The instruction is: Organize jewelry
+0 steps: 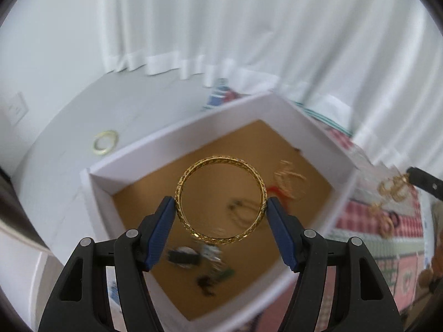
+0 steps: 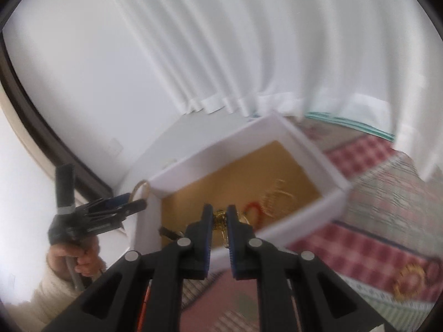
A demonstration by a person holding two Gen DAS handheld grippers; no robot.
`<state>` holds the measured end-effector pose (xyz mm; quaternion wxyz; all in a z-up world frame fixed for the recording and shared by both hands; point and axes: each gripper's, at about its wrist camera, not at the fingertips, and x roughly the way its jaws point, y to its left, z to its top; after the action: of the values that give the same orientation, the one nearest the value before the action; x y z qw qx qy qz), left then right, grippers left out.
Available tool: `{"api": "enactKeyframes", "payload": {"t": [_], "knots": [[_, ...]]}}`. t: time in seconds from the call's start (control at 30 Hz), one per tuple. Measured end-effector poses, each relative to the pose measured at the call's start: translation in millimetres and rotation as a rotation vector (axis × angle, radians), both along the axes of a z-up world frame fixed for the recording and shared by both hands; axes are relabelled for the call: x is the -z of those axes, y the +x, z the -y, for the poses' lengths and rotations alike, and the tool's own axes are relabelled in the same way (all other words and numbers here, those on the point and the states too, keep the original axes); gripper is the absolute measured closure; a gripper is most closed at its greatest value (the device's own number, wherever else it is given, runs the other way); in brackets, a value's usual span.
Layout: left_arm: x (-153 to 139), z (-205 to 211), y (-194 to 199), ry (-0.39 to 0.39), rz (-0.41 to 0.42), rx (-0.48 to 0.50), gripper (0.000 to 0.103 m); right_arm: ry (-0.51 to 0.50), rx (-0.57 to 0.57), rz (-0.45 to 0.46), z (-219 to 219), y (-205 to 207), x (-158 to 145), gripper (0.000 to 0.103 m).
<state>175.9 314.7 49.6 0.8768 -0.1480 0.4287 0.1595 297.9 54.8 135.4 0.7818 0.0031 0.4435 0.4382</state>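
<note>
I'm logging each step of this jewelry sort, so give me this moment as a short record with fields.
left tongs: shut on gold bangle, held above the box
right tongs: shut on gold chain piece, over the box's near wall
box: white walls, brown floor, open top
in box: gold hoops, a red item, dark pieces, blurred
outside box: pale ring on the white surface; gold jewelry on the patterned cloth
</note>
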Motion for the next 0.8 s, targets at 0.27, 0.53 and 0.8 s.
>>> {"api": "enactKeyframes", "payload": {"t": [0.27,0.53,0.8], "knots": [[50.0,-63.8,12.1,-0.060,-0.080,-0.122,0.034,-0.115,-0.128,-0.036,-125.1,19.5,44.1,0.093],[97.4,-92.4,30.6,-0.110,-0.149,-0.192,0.034,-0.194,-0.183,-0.069,-211.8,27.4,112.8,0.092],[84.3,-85.8,13.4,-0.058,-0.110,-0.211,0.015,-0.086,-0.114,0.088,-184.3,12.7,68.5,0.055]]}}
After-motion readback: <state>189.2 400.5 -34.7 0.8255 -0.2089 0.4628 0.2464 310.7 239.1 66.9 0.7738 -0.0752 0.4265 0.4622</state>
